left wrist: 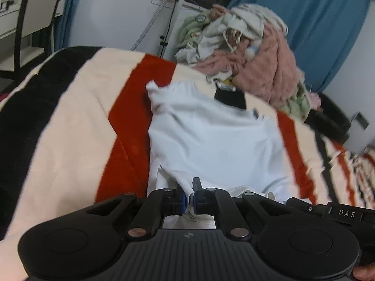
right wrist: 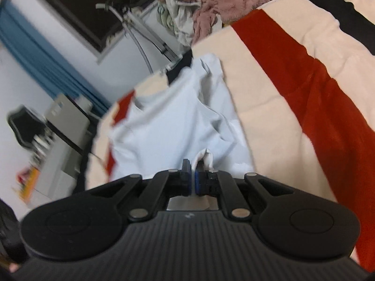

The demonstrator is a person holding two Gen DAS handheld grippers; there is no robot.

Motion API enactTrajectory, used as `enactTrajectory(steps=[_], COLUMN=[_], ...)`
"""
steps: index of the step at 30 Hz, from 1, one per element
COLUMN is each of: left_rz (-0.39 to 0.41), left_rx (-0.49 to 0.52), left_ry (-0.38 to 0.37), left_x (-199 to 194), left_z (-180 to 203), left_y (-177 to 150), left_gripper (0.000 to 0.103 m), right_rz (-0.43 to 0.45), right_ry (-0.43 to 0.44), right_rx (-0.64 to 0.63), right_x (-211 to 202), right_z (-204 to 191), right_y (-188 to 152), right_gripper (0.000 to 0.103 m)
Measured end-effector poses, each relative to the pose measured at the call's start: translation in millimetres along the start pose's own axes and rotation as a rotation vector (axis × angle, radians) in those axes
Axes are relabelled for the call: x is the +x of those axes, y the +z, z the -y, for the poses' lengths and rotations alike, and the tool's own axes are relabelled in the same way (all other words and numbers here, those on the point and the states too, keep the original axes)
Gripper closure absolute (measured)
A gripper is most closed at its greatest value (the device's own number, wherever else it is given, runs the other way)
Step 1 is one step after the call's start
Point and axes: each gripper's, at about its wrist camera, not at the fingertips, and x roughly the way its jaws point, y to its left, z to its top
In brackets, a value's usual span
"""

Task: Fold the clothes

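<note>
The white shirt [left wrist: 211, 140] lies spread on the striped bed [left wrist: 70, 121], in front of the clothes pile [left wrist: 246, 46]. Left gripper [left wrist: 191, 194] and right gripper [right wrist: 192, 178] each pinch its near edge, fingers closed on cloth. Folding looks barely begun; the pile awaits.

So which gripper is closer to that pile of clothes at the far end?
Cannot tell. The left gripper and right gripper both pinch the white shirt's near edge, well short of the pile.
</note>
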Motion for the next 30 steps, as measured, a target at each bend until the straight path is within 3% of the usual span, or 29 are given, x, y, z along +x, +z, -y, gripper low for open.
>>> enactTrajectory(steps=[4,5,7,9,10,13,16,20,26,30], left_rz=[0.007,0.013,0.021,0.035,0.050,0.094,0.134,0.201,0.280,0.311], left_rx=[0.046,0.069,0.118,0.149,0.161,0.197,0.221,0.231,0.284,0.288], left_ry=[0.009,-0.005,-0.011,0.008,0.010,0.016,0.015,0.008,0.024,0.046], left_x=[9.0,5.6,-6.1,-23.0,-34.7,-69.9,-106.5,-160.9,-232.5,-259.7], left_z=[0.0,1.9,9.5,18.6,22.9,35.7,46.7,57.2,72.9,69.5], left_y=[-11.7,-12.3,-11.7,-10.8,-10.5,-9.4,-8.3,-12.5,-42.8,-70.6], left_gripper=[0.093,0.078,0.060,0.047,0.038,0.019,0.018,0.007,0.006,0.006], right_rz=[-0.002,-0.002,-0.008,0.001,0.028,0.092,0.138,0.205,0.280,0.315], right_ry=[-0.020,-0.020,-0.025,-0.015,0.004,0.017,-0.010,-0.031,-0.050,-0.043], right_rx=[-0.048,-0.053,-0.075,-0.116,-0.133,-0.177,-0.239,-0.334,-0.432,-0.448], right_x=[7.5,5.0,-2.4,-16.6,-28.5,-61.3,-95.8,-141.7,-196.1,-217.2], right_z=[3.4,1.4,-6.5,-19.0,-25.5,-43.1,-60.5,-80.2,-99.7,-103.4], right_y=[-7.9,-7.1,-4.0,-1.9,-1.8,-1.7,-2.8,-10.3,-43.6,-71.7], right_gripper=[0.095,0.094,0.085,0.042,0.030,0.030,0.030,0.030,0.030,0.030])
